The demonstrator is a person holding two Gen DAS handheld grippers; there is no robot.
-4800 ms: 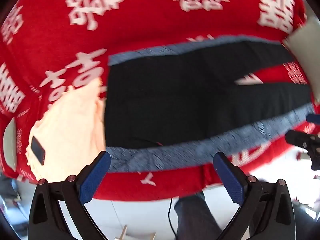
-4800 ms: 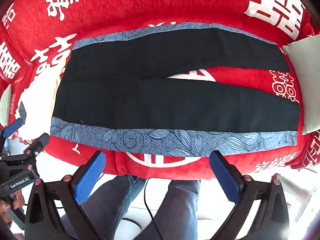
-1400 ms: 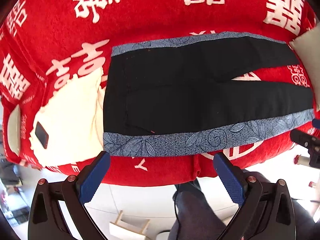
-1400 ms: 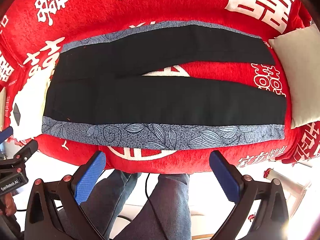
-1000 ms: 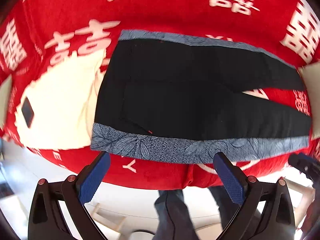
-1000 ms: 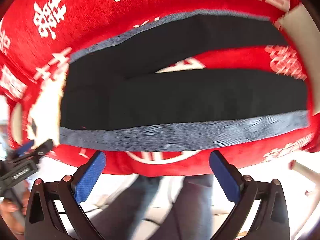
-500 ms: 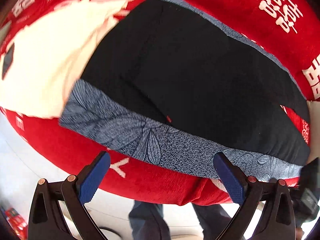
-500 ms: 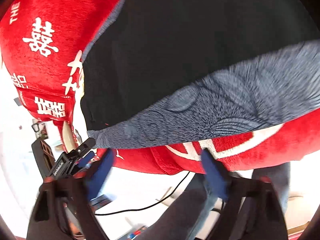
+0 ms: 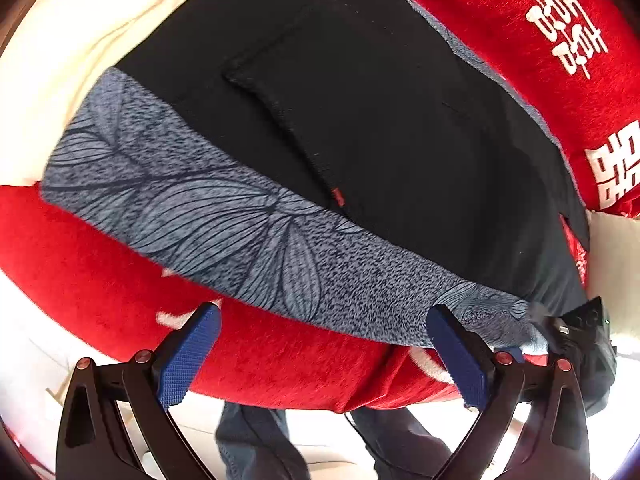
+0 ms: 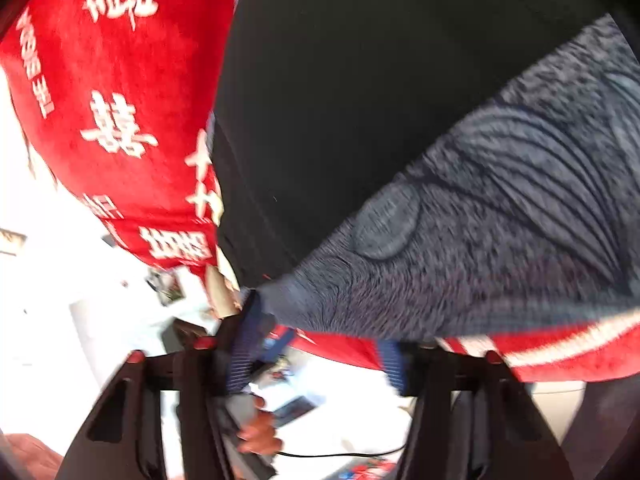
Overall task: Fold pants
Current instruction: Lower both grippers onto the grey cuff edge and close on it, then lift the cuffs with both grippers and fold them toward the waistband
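lying flat on the red blanket [image 9: 120,280], black pants [image 9: 380,120]; left gripper [image 9: 324,344] and right gripper [image 10: 316,356] both spread wide

Red character-printed sofa cover [image 9: 100,280], bright pale floor [image 9: 320,428].

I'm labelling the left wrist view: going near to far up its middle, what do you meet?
Left gripper → red blanket → grey leaf-print stripe → black pants → red blanket again, with white characters.
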